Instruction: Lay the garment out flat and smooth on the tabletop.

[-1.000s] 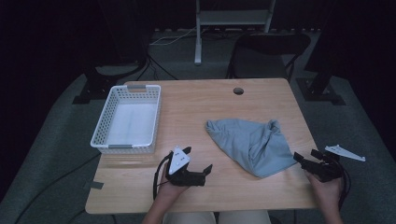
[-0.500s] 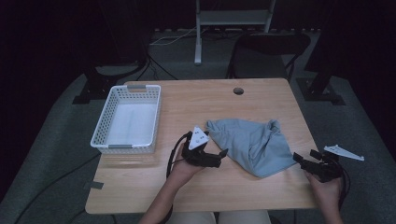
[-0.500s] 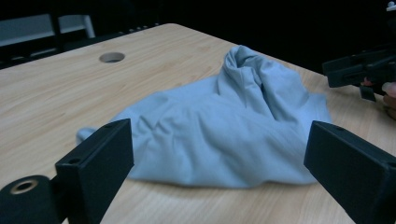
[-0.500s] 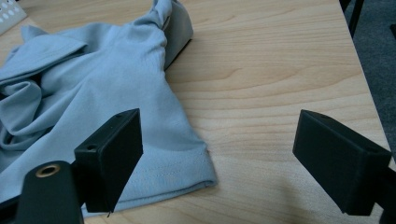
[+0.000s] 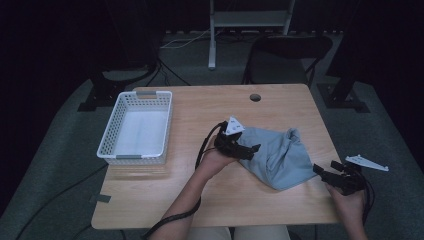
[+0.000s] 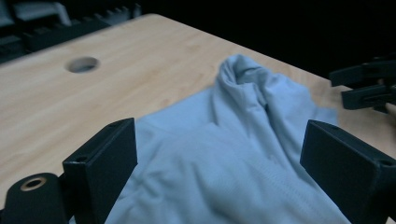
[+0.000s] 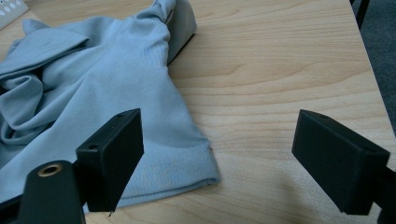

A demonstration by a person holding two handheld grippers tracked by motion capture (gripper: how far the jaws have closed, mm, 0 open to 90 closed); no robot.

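Note:
A crumpled light blue cloth lies on the right half of the wooden table. My left gripper hovers over the cloth's left edge, pointing right. Its jaws have just been closing a little but still stand wide, and no pad presses on the cloth below and ahead of them. In the left gripper view the left gripper faces the right one across the fabric. My right gripper rests open by the cloth's lower right corner; in its own view the right gripper has only tabletop between its jaws.
A white perforated basket stands at the table's left side. A round cable hole sits near the far edge. A dark chair stands behind the table. The table's right edge runs close to the right hand.
The left hand has carried its gripper from the table's front middle up and to the right, onto the cloth's left edge. The right gripper has stayed put.

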